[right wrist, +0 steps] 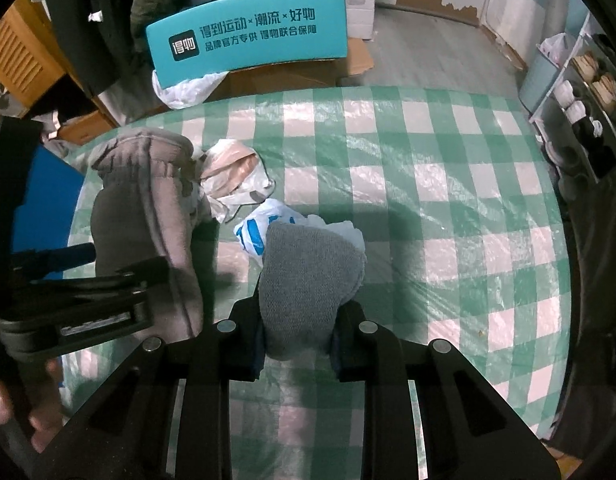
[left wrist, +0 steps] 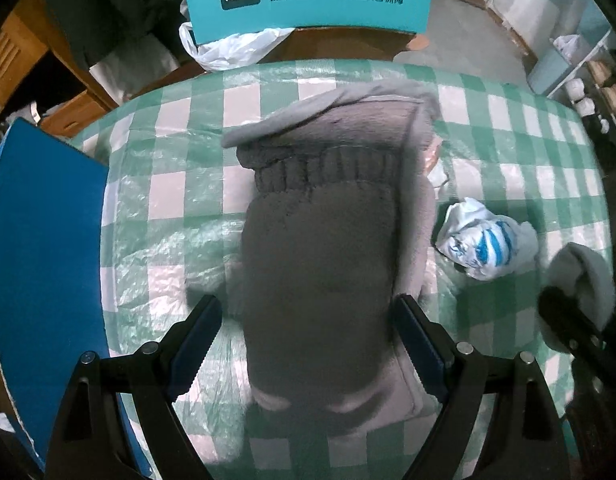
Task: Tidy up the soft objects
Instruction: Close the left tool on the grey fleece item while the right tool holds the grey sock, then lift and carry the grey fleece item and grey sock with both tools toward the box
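Right gripper [right wrist: 296, 340] clamped on a grey knitted sock [right wrist: 308, 276], held above the green-checked tablecloth [right wrist: 448, 208]. Left gripper [left wrist: 308, 344], jaws wide apart, straddles a folded grey-brown fleece garment [left wrist: 328, 240] with ribbed cuff, lying flat beside a crumpled blue-and-white plastic bag [left wrist: 484, 240].

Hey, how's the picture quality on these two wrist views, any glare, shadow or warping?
Left wrist view: dim, strong fisheye bending at the edges, plastic glare on the checked tablecloth, the grey folded garment in shadow. Right wrist view: brighter, the same warping and sheen, the left gripper dark at the edge.
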`<state>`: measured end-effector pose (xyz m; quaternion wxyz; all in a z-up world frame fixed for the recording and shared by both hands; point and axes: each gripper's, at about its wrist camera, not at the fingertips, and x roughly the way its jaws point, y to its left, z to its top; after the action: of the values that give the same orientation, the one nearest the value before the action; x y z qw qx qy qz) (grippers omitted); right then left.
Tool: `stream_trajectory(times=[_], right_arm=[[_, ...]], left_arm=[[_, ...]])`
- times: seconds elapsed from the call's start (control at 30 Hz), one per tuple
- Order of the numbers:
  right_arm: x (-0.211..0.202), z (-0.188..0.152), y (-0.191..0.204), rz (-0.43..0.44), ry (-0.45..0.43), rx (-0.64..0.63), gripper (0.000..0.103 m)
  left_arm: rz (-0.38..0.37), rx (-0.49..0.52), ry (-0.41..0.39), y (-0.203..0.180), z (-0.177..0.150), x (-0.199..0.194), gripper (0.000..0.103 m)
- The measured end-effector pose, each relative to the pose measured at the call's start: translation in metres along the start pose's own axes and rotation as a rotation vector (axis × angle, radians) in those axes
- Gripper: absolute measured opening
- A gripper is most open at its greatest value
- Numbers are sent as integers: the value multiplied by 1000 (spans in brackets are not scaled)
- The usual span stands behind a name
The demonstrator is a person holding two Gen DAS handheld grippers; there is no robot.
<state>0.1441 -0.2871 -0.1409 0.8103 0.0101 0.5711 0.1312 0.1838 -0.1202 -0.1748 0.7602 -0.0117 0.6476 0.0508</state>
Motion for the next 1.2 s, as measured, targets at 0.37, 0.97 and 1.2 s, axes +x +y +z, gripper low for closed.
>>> stream_trajectory(times=[0.37,0.97,1.2], right_arm=[[0,-1,0,9,1,2,22],[-6,-1,5,13,-8,-6,22],[-13,-2,9,11,-19,-14,22]], left_arm=[[-10,28,-36,-3,-3,10,76],[-102,45,-78,7,-25,-26,27],[-151,57,-101,15,-33,-45,27]])
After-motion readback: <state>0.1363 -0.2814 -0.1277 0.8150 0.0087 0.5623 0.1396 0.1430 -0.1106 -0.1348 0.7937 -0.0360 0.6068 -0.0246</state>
